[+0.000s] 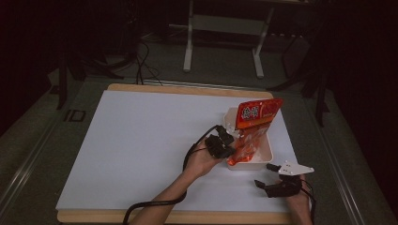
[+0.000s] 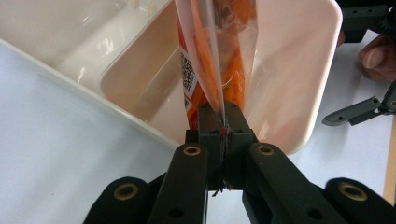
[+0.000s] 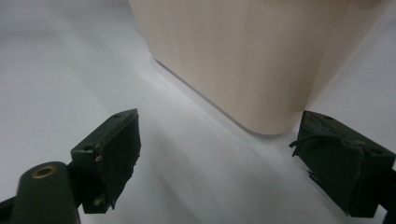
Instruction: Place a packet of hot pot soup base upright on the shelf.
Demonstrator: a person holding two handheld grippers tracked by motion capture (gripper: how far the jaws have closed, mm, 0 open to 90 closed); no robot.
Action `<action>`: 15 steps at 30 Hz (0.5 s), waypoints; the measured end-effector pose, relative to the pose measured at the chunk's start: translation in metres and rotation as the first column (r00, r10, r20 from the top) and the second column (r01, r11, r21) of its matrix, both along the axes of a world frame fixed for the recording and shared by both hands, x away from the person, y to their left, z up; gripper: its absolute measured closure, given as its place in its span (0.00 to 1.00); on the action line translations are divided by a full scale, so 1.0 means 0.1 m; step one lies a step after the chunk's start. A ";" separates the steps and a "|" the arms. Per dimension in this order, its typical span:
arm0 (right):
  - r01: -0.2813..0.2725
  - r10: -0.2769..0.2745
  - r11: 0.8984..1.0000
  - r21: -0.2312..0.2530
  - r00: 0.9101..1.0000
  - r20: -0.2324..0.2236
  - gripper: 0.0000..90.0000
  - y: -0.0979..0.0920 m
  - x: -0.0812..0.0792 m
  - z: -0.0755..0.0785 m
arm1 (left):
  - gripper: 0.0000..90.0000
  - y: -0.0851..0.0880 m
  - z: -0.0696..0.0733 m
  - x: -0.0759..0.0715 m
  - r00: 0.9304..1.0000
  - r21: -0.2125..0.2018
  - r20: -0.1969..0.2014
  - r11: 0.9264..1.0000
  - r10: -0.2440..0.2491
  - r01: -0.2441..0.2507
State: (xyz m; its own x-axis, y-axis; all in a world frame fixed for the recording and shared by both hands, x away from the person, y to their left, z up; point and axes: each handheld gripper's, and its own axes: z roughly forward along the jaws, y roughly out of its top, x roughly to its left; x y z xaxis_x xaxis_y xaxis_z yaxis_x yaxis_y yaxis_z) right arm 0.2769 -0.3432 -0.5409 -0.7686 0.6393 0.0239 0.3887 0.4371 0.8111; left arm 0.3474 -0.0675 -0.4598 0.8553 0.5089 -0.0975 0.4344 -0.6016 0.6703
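Orange snack bag (image 1: 252, 129) pinched at its edge by the left gripper (image 1: 228, 142), over the white tub (image 1: 268, 151).
Right gripper (image 1: 264, 175) is parked wide open at the tub's 5 o'clock, nothing gripped.

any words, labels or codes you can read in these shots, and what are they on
White characters on the top of the orange snack bag: too blurred to read.
QR code on a white label on the bag's side, in the left gripper view: visible, not readable.
Fine print beside that code: too small to read.
White bin: no text seen.
Left gripper, clamped on the bag's edge: no text seen.
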 end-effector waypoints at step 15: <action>0.000 0.000 1.000 -0.003 1.000 -0.002 0.15 0.00 0.00 0.00 | 1.00 -0.04 -0.02 -0.08 0.999 0.043 0.045 0.999 0.003 -0.005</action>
